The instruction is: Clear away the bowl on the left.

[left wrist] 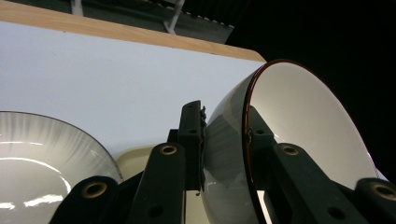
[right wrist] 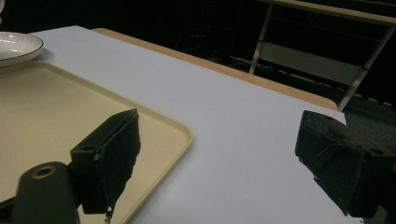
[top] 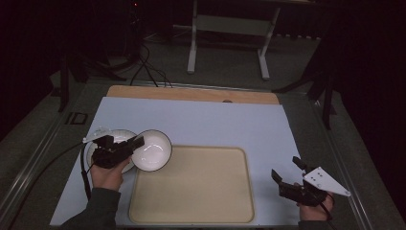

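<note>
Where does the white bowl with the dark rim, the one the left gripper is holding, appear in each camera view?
High view: the bowl is left of centre, tilted above the tray's far left corner.
Left gripper view: right half, its rim clamped between the black jaws.
Right gripper view: I can't find it there.
Shared landmark: the beige tray.

Dim, dark surroundings; soft overhead glare on the white bowl [top: 152, 150].

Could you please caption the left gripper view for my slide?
Left tongs clamp the rim of a tilted white bowl above the white table, beside a plate.
</note>
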`<move>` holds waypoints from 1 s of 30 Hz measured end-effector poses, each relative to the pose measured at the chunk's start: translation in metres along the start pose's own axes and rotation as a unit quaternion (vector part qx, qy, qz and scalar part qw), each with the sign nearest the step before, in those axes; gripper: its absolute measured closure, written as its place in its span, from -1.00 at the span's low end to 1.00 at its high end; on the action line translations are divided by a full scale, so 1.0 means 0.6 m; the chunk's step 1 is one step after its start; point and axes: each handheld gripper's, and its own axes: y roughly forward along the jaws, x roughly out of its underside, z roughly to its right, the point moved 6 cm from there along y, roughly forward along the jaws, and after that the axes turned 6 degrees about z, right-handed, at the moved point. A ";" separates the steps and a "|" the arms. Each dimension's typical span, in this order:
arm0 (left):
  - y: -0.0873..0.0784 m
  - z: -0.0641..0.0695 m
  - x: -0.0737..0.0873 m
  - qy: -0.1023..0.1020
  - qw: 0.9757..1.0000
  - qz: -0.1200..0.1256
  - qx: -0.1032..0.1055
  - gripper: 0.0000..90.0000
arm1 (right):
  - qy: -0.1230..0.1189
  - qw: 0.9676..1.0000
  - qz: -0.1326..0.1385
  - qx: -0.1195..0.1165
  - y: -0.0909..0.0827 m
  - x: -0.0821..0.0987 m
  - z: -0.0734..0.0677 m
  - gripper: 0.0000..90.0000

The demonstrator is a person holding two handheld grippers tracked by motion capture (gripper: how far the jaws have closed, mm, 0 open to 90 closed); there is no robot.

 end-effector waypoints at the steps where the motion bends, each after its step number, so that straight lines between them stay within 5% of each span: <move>1: 0.001 0.002 0.001 0.001 1.000 -0.001 0.001 0.68 | 0.000 1.000 0.000 0.000 0.000 0.000 0.000 -0.69; 30: 0.030 0.037 0.024 0.013 0.999 -0.027 0.024 0.67 | 0.000 1.000 0.000 0.000 0.000 0.000 0.000 -0.69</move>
